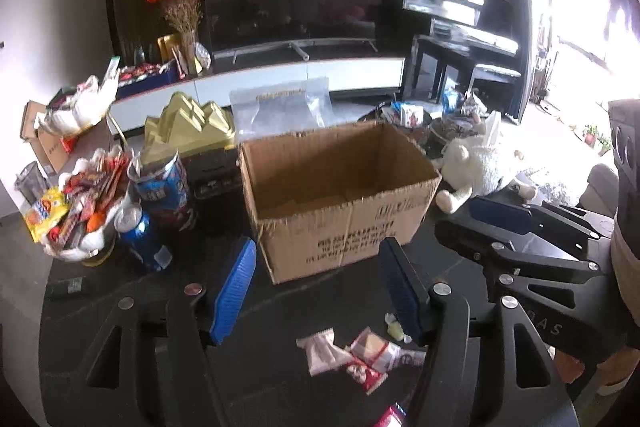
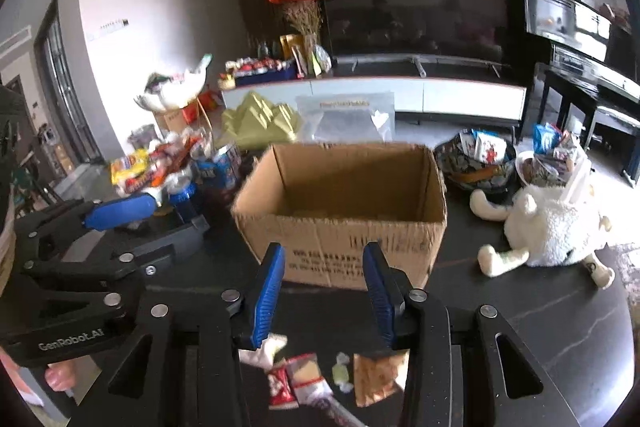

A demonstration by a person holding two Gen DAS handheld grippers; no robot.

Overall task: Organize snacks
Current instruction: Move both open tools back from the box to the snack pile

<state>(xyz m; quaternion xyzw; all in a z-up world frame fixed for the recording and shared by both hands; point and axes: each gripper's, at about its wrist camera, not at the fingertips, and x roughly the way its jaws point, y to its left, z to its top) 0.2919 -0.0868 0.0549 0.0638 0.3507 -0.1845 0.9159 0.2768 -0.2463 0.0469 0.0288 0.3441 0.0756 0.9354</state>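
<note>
Snacks are sitting at the far left of the dark table (image 1: 280,379), where we are seeing a heaped bowl of bright packets (image 1: 76,203) with blue cans (image 1: 140,235) just beside it. Moving right, our left gripper (image 1: 316,291) is hovering with its blue pads spread wide and nothing between them; below it, loose snack packets (image 1: 360,351) are lying on the tabletop. Beyond the fingers an open cardboard box (image 1: 340,187) is standing upright near the table's middle, and it is looking empty, though its floor is partly hidden from us. Our right gripper (image 2: 324,295) is also pointing at the box with its jaws parted and holding nothing, and a small green candy (image 2: 342,373) and a brown packet (image 2: 378,375) are lying just under it. Further right, a patterned bowl of packets (image 2: 480,167) is sitting behind a white plush toy (image 2: 552,231), which is slumping on the table's right side.
</note>
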